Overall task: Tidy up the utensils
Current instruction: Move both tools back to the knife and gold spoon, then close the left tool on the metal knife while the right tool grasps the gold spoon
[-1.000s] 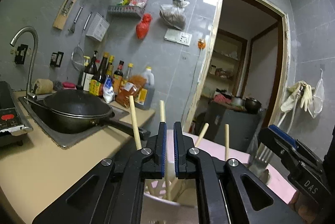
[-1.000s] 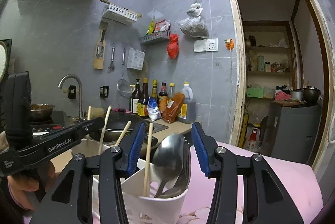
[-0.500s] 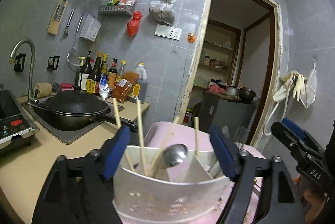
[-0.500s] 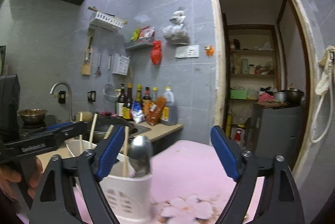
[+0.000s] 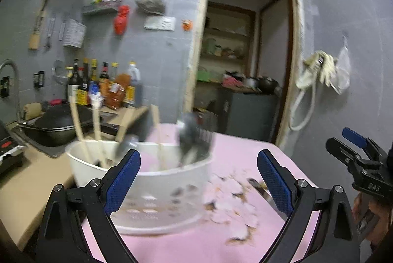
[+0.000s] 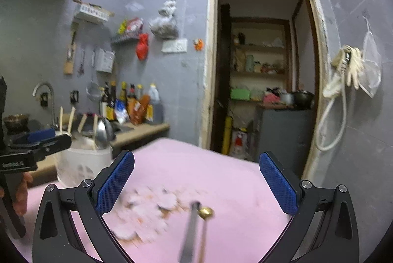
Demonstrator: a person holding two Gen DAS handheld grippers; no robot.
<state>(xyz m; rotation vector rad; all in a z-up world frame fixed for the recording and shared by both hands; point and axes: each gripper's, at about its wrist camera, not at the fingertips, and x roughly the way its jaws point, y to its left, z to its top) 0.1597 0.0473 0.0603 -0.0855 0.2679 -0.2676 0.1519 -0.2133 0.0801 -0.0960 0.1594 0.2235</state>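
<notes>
While both jaws are opening with nothing between them, left hand-held gripper [image 5: 196, 179] faces white utensil holder [image 5: 152, 186] of chopsticks [image 5: 76, 130], right hand-held gripper [image 6: 196, 184] over pink tabletop [image 6: 221, 169].

My left gripper [image 5: 197, 177] has matt black plastic arms, bright metal screws and blue pads [image 5: 122, 179] with a fine rough grid; my right gripper [image 6: 196, 185] is the same. Ahead of my left jaws the holder [image 5: 157, 186] looks like matt white plastic, pierced with holes. In it stand pale bare-wood chopsticks [image 5: 75, 123] and a glossy metal spoon [image 6: 103, 134]. Under both jaws the cloth [image 6: 221, 172] is soft, matt pink with a blurred print. Between my right jaws lies a dull metal utensil [image 6: 190, 233] with a shiny brass-coloured tip. Left of my left jaws the wok [image 5: 56, 125] is matt black metal. The wall [image 5: 159, 46] is smooth grey tile.
</notes>
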